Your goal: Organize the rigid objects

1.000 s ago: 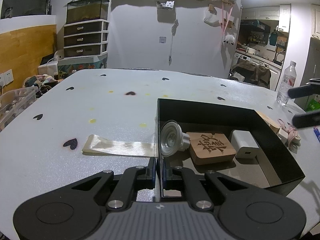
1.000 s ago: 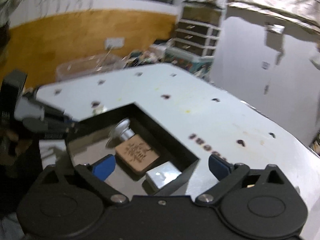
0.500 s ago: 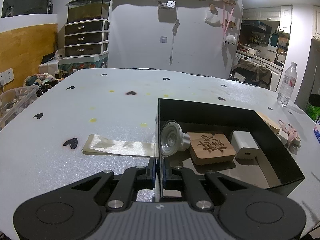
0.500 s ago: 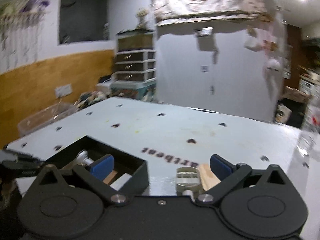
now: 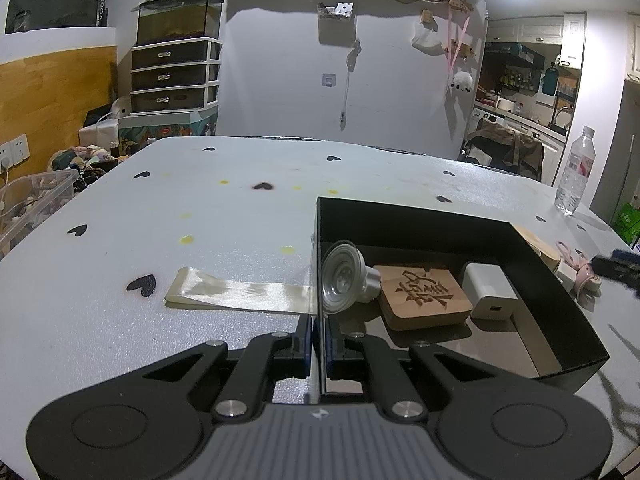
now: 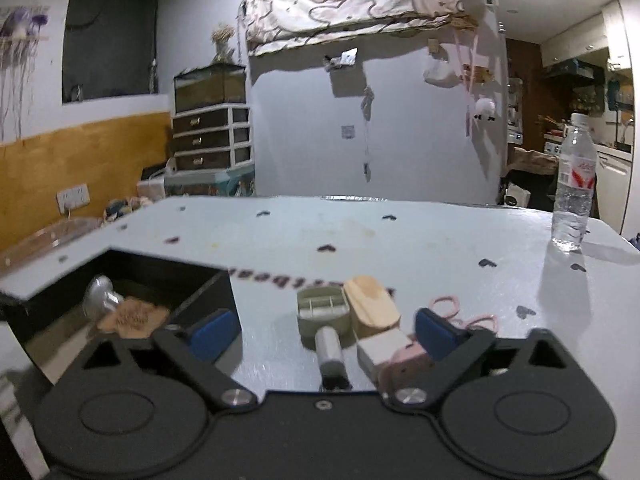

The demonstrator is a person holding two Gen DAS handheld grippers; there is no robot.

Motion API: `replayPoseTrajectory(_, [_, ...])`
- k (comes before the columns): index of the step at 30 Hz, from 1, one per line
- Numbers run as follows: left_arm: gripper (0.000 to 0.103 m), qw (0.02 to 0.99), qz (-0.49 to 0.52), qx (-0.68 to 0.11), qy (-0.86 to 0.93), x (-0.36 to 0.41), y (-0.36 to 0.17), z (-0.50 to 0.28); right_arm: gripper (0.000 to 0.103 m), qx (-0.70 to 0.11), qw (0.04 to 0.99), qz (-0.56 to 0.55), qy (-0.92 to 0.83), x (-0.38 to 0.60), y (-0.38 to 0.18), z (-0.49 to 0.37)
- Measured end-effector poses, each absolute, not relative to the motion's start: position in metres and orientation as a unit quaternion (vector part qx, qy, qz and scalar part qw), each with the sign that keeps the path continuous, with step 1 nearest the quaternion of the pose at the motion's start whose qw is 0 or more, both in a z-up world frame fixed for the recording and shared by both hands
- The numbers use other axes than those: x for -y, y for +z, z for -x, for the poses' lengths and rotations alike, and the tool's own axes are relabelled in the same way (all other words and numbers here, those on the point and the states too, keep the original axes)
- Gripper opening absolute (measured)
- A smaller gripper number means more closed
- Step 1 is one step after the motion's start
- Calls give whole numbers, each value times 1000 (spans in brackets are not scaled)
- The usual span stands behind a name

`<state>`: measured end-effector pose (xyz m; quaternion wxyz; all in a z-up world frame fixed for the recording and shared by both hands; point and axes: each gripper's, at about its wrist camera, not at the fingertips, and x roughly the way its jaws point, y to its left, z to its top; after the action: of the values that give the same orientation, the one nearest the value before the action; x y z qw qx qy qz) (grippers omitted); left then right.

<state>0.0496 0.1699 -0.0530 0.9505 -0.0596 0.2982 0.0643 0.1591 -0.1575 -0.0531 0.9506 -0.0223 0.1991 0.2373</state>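
Observation:
My left gripper (image 5: 318, 346) is shut on the near left wall of the black box (image 5: 554, 296). Inside the box lie a clear funnel-shaped cup (image 5: 340, 282), a carved wooden coaster (image 5: 424, 296) and a white charger block (image 5: 490, 290). My right gripper (image 6: 324, 330) hangs low to the right of the box (image 6: 200, 292), its jaws wide and closing. Between its blue pads (image 6: 212, 330) on the table lie a grey-green scoop with a handle (image 6: 324, 310), a wooden piece (image 6: 370, 306) and a white block (image 6: 380, 350). Neither pad touches them.
A pink object (image 6: 404, 364) and pink hair ties (image 6: 446, 304) lie by the right pad. A water bottle (image 6: 572, 192) stands at the table's far right. A pale ribbon strip (image 5: 240, 292) lies left of the box. A clear bin (image 5: 28, 204) sits off the table's left edge.
The right gripper swung from above the box to the right and down, levelling out over the loose items beside the box. Its jaws have narrowed a little. The left gripper stayed clamped.

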Motion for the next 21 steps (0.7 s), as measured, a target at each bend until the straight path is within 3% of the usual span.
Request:
replayPoseTrajectory(2, [6,950,60,-298,64,-170,-53,-50,80,-207,947,30,243,154,-58,-164])
replayPoseTrajectory(4, [6,950,60,-298,64,-170,-53,-50,64,-217,942,37,254,150,-60,-171])
replayPoseTrajectory(10, [6,950,60,-298,64,-170,-53,-50,38,-249,934,57,249,133,-65,-195])
replayPoseTrajectory(15, [6,950,60,-298,64,-170,-53,-50,32,-276,927,72,243,120,-75,-213])
replayPoseTrajectory(18, [6,950,61,-298,64,-170,-53,-50,19,-281,927,81,234,116,-81,-213])
replayPoseTrajectory(21, [6,950,60,-298,64,-170,-53,-50,19,-275,930,86,230,117,-82,-201])
